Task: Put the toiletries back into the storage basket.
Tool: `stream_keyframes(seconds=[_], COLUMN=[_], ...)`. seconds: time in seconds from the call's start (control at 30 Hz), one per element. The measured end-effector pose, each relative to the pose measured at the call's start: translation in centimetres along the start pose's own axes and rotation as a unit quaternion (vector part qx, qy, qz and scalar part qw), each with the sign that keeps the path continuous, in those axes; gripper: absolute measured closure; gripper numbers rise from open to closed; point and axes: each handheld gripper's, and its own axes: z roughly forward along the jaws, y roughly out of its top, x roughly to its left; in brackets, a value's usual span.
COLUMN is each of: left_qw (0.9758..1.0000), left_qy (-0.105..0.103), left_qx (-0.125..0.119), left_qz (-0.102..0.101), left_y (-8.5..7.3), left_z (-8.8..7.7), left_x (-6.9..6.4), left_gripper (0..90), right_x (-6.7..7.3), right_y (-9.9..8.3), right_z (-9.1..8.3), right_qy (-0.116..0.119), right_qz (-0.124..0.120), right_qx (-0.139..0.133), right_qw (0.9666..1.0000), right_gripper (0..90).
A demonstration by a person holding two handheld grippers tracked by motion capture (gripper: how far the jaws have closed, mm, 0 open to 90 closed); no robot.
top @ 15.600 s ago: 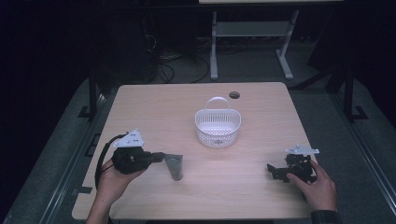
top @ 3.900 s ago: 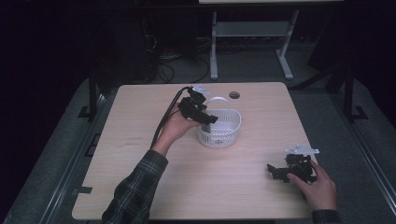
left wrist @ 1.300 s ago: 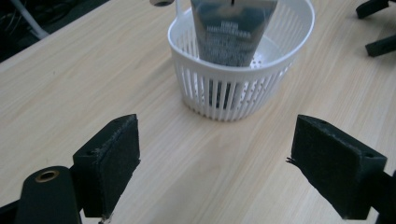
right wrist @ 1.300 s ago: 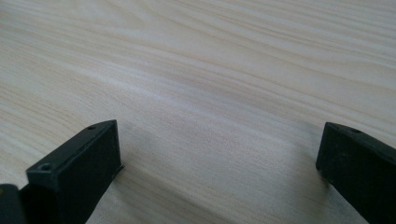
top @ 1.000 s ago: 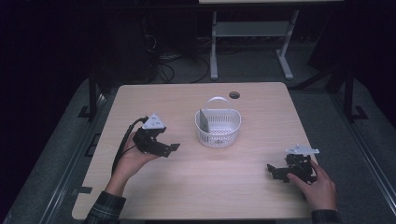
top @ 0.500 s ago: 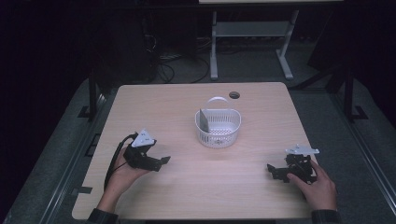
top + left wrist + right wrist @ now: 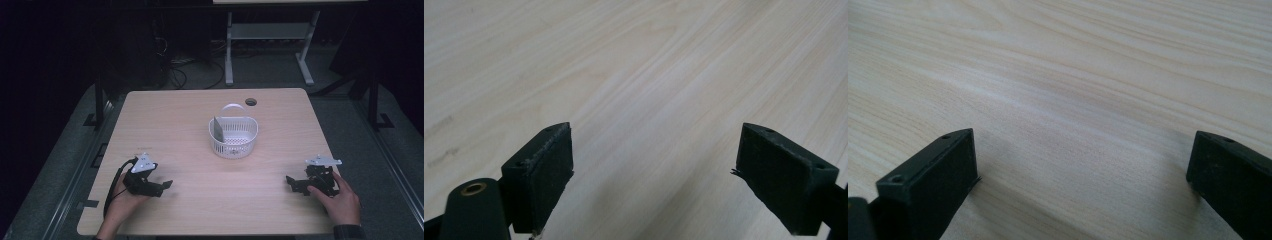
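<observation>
Both grippers, left gripper (image 7: 162, 186) and right gripper (image 7: 294, 184), rest released, jaws spread and empty. Frame-centre, the white perforated plastic basket (image 7: 233, 137) holds a flat grey card (image 7: 218, 129), likely light and stiff; pinch its top edge.

The left gripper (image 7: 162, 187) and right gripper (image 7: 292, 183) sit low at the near edge — jaws spread wide, each held in a hand.

Each of the 2 handheld grippers is black, with a pale grey 3-cornered plate on top. The left gripper (image 7: 162, 187) trails a black cable that loops beside the left hand (image 7: 120, 202). The right gripper (image 7: 294, 182) sits in the right hand (image 7: 340, 197), whose wrist shows a dark sleeve cuff. In the gripper views the jaws are blocky, matt black pads with small screw holes; a brass-coloured bushing sits near the left gripper's base.
</observation>
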Motion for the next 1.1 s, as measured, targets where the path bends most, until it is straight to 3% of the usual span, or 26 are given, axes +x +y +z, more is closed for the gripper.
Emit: stream_keyframes(seconds=[0.53,0.67,1.1], left_qw=[0.9989,0.9984,0.998], left_qy=[0.027,0.034,0.041], left_qx=[0.003,0.011,-0.002], left_qz=[-0.038,-0.044,-0.048], left_y=[-3.1,-3.5,-3.8], left_z=[-0.2,0.0,0.0], left_x=[0.8,0.9,1.0], left_gripper=[13.6,13.4,12.8], right_x=[0.0,0.0,0.0], right_y=[0.0,0.0,0.0], right_z=[0.0,0.0,0.0], right_qy=[0.0,0.0,0.0], right_qz=[0.001,0.001,0.0], right_qx=[0.0,0.0,0.0], right_qw=[1.0,1.0,1.0], right_gripper=[0.0,0.0,0.0])
